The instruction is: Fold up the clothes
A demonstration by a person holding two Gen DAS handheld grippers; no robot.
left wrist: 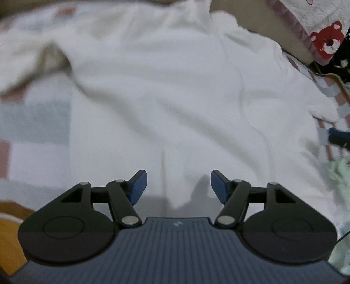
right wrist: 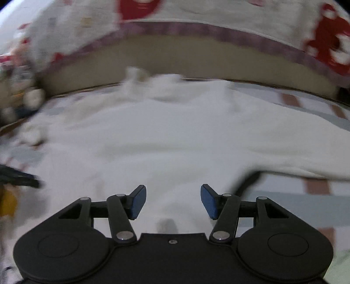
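Left gripper (left wrist: pixel 178 187): jaws apart, nothing between them, over the near hem of the white shirt (left wrist: pixel 166 91).
White shirt: spread flat on the checked bed sheet (left wrist: pixel 32 122), reaching toward the far edge.
Right gripper (right wrist: pixel 173 202): jaws apart, empty, above the shirt (right wrist: pixel 153 139); this view is blurred.
Bear-print quilt (right wrist: pixel 218 13): along the bed's far edge.

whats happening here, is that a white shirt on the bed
A person holding a gripper in each hand is working on a white garment spread out on a checked bedsheet; its exact type is hard to tell. The left gripper and the right gripper are both open above the near edge of the cloth, with nothing between their fingers. A bear-print quilt lies behind. No fold is visible yet.
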